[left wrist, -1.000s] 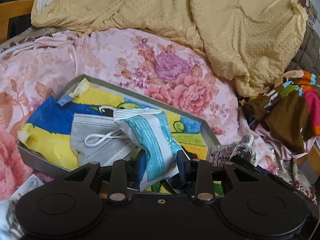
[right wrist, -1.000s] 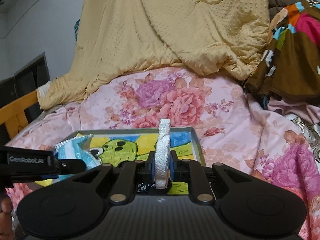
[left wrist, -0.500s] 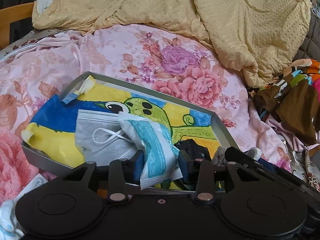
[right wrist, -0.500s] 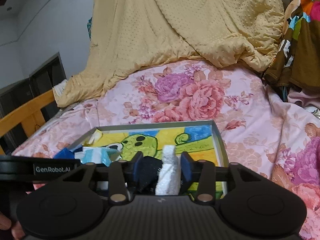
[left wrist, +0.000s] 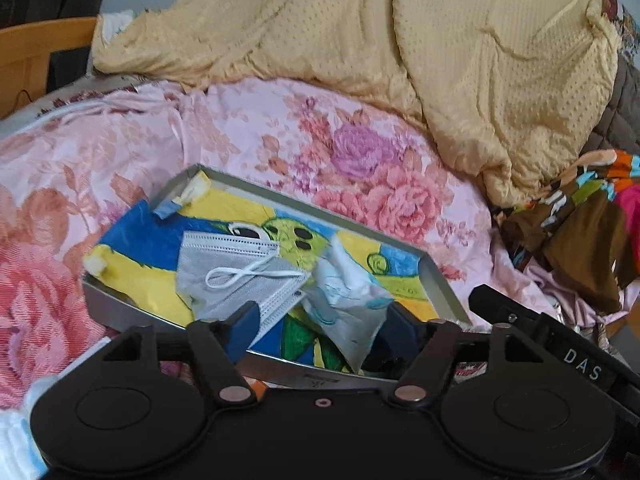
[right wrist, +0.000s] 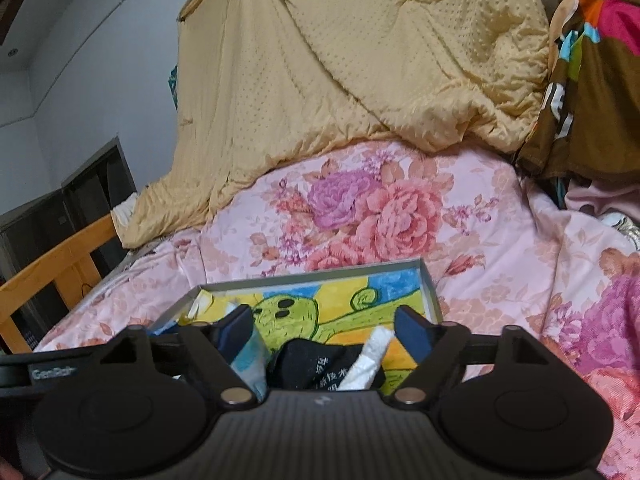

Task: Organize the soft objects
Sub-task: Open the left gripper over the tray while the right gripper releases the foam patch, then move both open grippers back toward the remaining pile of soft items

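Both tools gape over the tray (left wrist: pixel 442 288), my left tool (left wrist: pixel 320 316) above the loose blue-and-white packet (left wrist: pixel 346 300) beside the grey mask (left wrist: pixel 240 276), my right tool (right wrist: pixel 324 328) above the white roll (right wrist: pixel 370 360). I judge that pulling back carelessly could snag the packet and tip it off the tray's near rim onto the bed (left wrist: pixel 280 136).

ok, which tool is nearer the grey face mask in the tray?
Left. The left tool is open with the grey face mask just ahead of its left finger. The right tool is open over the black cloth; the mask isn't in its view.

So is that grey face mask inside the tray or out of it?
Inside. The grey face mask lies flat on the cartoon picture lining the tray, within its rim.
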`<state>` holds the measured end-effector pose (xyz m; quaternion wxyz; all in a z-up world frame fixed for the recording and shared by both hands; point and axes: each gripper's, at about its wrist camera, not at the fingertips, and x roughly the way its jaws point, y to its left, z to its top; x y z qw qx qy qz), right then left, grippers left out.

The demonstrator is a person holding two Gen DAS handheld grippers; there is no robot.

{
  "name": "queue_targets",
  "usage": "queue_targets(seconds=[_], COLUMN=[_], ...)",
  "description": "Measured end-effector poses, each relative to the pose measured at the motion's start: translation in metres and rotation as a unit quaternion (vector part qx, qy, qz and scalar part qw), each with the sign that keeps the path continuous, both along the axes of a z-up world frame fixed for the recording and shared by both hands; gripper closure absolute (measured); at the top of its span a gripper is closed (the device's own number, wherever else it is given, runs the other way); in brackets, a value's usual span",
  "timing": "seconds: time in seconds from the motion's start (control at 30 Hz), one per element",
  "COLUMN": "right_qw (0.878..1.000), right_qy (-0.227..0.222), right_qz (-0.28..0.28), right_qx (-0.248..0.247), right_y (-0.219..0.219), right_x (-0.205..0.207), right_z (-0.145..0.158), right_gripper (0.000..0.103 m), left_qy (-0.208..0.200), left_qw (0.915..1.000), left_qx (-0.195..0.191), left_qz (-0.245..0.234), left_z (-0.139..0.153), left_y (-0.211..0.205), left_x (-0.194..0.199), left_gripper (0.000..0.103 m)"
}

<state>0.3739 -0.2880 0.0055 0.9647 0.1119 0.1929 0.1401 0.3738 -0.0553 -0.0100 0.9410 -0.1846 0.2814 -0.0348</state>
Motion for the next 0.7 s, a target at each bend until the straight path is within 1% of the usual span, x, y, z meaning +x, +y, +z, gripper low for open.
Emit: queue_targets(seconds=[0.07, 0.2, 0.23, 0.3, 0.37, 0.43, 0.6, 0.7], right_qw=[1.000, 0.999, 0.999, 0.998, 0.997, 0.996, 0.993, 0.992], right_qy=[-0.009, -0.033, -0.040, -0.058, -0.073, -0.087, -0.113, -0.123], right_qz=[-0.001, -0.003, -0.003, -0.005, -0.007, -0.009, -0.012, -0.012], right_qx=[0.002, 0.005, 0.004, 0.003, 0.000, -0.004, -0.023, -0.028], right_y=[-0.002, -0.005, -0.006, -0.008, -0.010, -0.012, -0.011, -0.009], right_x=[-0.005, -0.023, -0.029, -0.042, -0.054, -0.067, -0.094, -0.110], right_z=[0.005, 0.016, 0.020, 0.025, 0.031, 0.036, 0.049, 0.053], right_gripper=[0.015, 0.004, 0.002, 0.000, 0.000, 0.000, 0.000, 0.000], left_qy=[-0.010, -0.031, -0.037, -0.048, -0.059, -0.065, -0.083, -0.090], left_qw=[0.9999, 0.9991, 0.9987, 0.9979, 0.9970, 0.9963, 0.9940, 0.9932], left_qx=[0.003, 0.017, 0.020, 0.028, 0.034, 0.040, 0.059, 0.060], left_qz=[0.007, 0.024, 0.027, 0.033, 0.037, 0.040, 0.040, 0.043], left_z=[0.005, 0.020, 0.024, 0.033, 0.040, 0.046, 0.056, 0.059], left_y=[0.002, 0.006, 0.007, 0.009, 0.009, 0.009, 0.004, 0.003], left_x=[-0.008, -0.028, -0.034, -0.047, -0.061, -0.074, -0.109, -0.130], left_gripper=[0.022, 0.013, 0.009, 0.005, 0.004, 0.001, 0.001, 0.001])
